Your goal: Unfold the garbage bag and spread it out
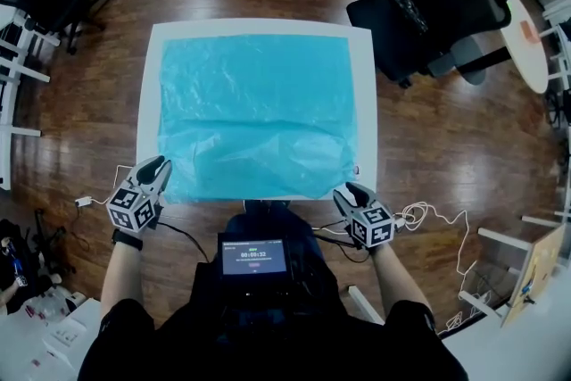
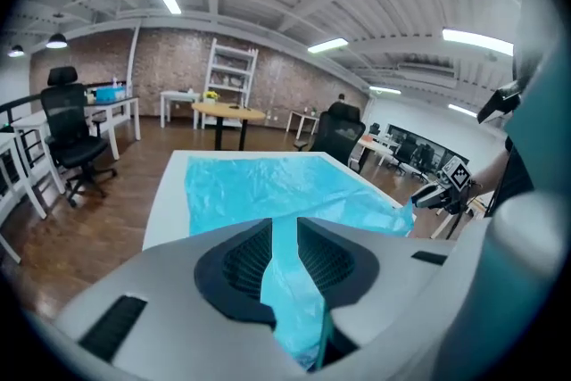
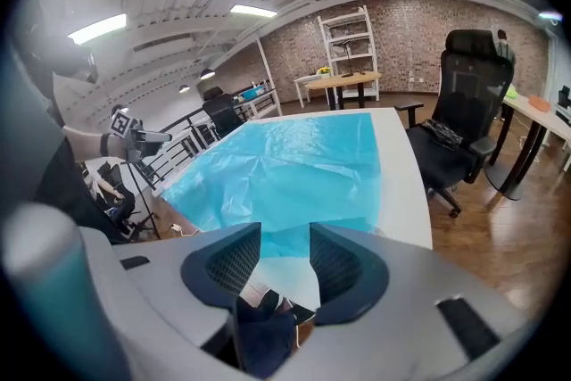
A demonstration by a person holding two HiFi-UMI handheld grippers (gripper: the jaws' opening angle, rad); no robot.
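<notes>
We noted the blue garbage bag (image 1: 259,103) lying opened out on the white table (image 1: 363,85), covering most of the top. Its far part was flat; its near part was rumpled, with folds and a wavy near edge. The left gripper (image 1: 155,174) hovered at the table's near left corner, just beside the bag's corner. In the left gripper view its jaws stood a narrow way apart, and a strip of the bag's film ran up from the table through the gap between them; the pads did not look pressed on it. The right gripper (image 1: 351,194) hung at the near right corner, just off the bag's edge. Its jaws were wide apart with nothing between them; through the gap we saw the bag's near edge and bare table. A black office chair (image 1: 428,13) stood on the wooden floor (image 1: 428,156) to the right of the table
</notes>
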